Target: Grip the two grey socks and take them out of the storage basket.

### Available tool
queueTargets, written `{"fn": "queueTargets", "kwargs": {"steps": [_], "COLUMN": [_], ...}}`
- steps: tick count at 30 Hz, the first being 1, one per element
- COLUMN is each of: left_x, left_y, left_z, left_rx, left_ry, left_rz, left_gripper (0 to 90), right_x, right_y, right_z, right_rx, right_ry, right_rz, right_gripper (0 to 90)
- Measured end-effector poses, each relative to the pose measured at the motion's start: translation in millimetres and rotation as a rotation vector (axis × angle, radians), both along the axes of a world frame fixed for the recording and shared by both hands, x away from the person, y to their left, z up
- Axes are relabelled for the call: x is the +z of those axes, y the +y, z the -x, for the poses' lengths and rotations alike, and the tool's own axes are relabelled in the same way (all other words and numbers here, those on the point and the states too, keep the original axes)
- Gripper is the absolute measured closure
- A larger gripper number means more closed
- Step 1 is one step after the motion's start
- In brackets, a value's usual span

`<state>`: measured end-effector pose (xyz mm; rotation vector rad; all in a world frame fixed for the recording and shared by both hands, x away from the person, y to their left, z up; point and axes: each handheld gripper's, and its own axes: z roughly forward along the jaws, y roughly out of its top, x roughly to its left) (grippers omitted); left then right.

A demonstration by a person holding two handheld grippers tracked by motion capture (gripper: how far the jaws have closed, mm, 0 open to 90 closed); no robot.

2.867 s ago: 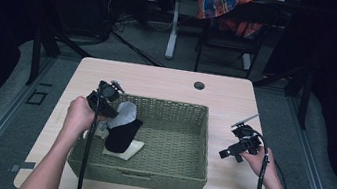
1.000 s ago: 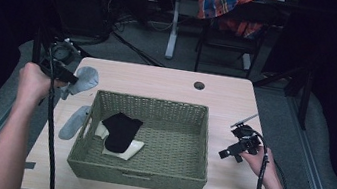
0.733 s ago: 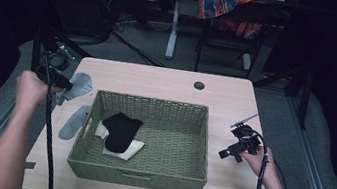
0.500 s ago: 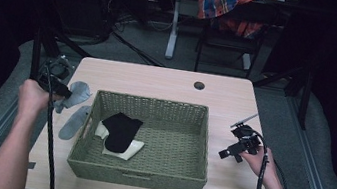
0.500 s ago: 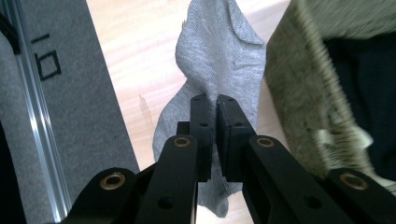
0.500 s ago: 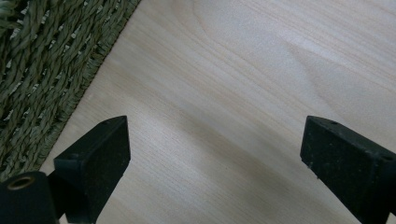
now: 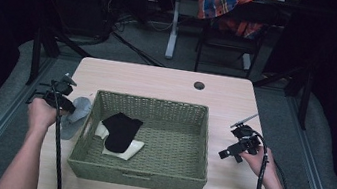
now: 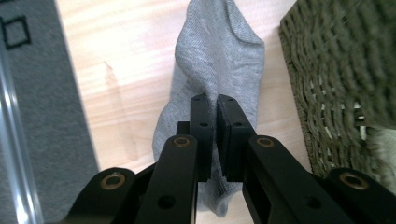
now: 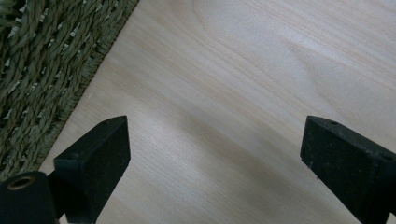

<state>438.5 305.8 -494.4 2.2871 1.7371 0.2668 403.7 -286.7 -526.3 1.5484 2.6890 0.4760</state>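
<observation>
Lowered since the earlier high-view frames, the left hand-held gripper (image 7: 65, 101) has carried the soft grey knitted sock (image 8: 219, 70) from above the desk's left corner down to the desk surface, beside the basket's outer left wall. The right hand-held gripper (image 7: 235, 146) has kept its place.

Nearest, in the left gripper view, the left hand-held gripper (image 8: 212, 112) has its jaws pressed together on a fold of the grey sock. The fabric bunches upward between them while the rest of it lies spread on the pale wooden desk (image 8: 121, 60). The sock sits just beside the green woven rectangular basket (image 8: 341, 70). A second grey piece (image 7: 64, 127) lies on the desk next to it, so the placement appears meant to lay the two side by side, outside the basket.

In the right gripper view, the right hand-held gripper (image 9: 215, 144) has its jaws wide apart with nothing between them, over bare desk near the basket's corner. It appears parked clear of the work area.

Farther in, the basket (image 7: 154, 105) holds a black sock (image 7: 120, 130) lying over a cream-white sock (image 7: 123, 148), both toward the left wall, within reach for a later pick.

Beyond the basket, a small dark round grommet (image 7: 199, 85) sits near the far edge of the desk.
</observation>
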Motion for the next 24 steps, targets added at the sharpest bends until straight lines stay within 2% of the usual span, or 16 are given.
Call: {"fn": "queueTargets", "kwargs": {"steps": [2, 3, 4, 5, 8, 10, 12, 13, 15, 16, 17, 19, 20, 21, 23, 24], "left_x": [-10.4, -13.7, -13.7, -18.6, -22.2, -20.3, -18.0, -13.5, -2.4, -2.4, 6.4, 16.9, 16.9, 22.2, 28.8, 33.6], "left_y": [-0.6, -0.9, -0.9, 0.0, 1.5, 5.4, 6.7, 8.1, 10.0, 10.0, 10.2, 9.8, 9.8, 8.9, 8.3, 7.6], "left_z": [-1.5, -1.8, -1.8, -1.7, -0.8, 2.1, 4.2, 7.4, 17.5, 17.5, 27.3, 41.0, 41.0, 49.6, 61.2, 72.6], "left_rx": [0.009, 0.013, 0.013, 0.023, 0.028, 0.045, 0.062, 0.073, 0.090, 0.090, 0.092, 0.095, 0.095, 0.099, 0.094, 0.092], "left_ry": [0.018, 0.026, 0.026, 0.039, 0.038, 0.044, 0.034, 0.028, -0.002, -0.002, -0.013, -0.041, -0.041, -0.059, -0.076, -0.103], "left_rz": [0.009, 0.011, 0.011, 0.032, 0.040, 0.065, 0.079, 0.088, 0.089, 0.089, 0.077, 0.067, 0.067, 0.057, 0.051, 0.046], "left_gripper": [86.0, 85.9, 85.5, 85.3, 80.5, 69.6, 52.9, 52.9, 31.7, 24.9, 15.2, 10.5, 6.2, 6.2, 0.5, 0.4], "right_x": [0.0, -1.4, -1.4, 0.3, 0.5, 0.8, 1.4, 1.1, 1.1, 1.2, 1.3, 1.4, 1.4, 1.4, 1.4, 1.1], "right_y": [-0.2, 0.8, 0.8, -0.1, -0.1, -0.4, -0.8, -0.6, -0.4, -0.4, -0.1, 0.0, 0.0, 0.0, -0.2, -0.3], "right_z": [0.1, 1.3, 1.3, 0.0, 0.3, 0.1, -0.2, 0.1, 0.1, 0.1, 0.3, 0.4, 0.4, 0.4, 0.2, 0.0], "right_rx": [-0.001, -0.023, -0.023, 0.001, -0.003, 0.001, 0.007, 0.002, 0.002, 0.003, 0.002, 0.001, 0.001, 0.001, 0.004, 0.004], "right_ry": [-0.002, -0.016, -0.016, 0.000, -0.005, -0.002, 0.002, -0.003, -0.002, -0.003, -0.005, -0.006, -0.006, -0.006, -0.003, -0.002], "right_rz": [-0.002, -0.018, -0.018, 0.000, 0.000, -0.001, 0.004, 0.000, -0.001, 0.000, -0.001, -0.001, -0.001, -0.001, -0.001, -0.001], "right_gripper": [8.2, 8.1, 8.1, 8.1, 8.1, 8.2, 8.2, 8.2, 8.2, 8.1, 8.2, 8.2, 8.2, 8.2, 8.2, 8.1]}}
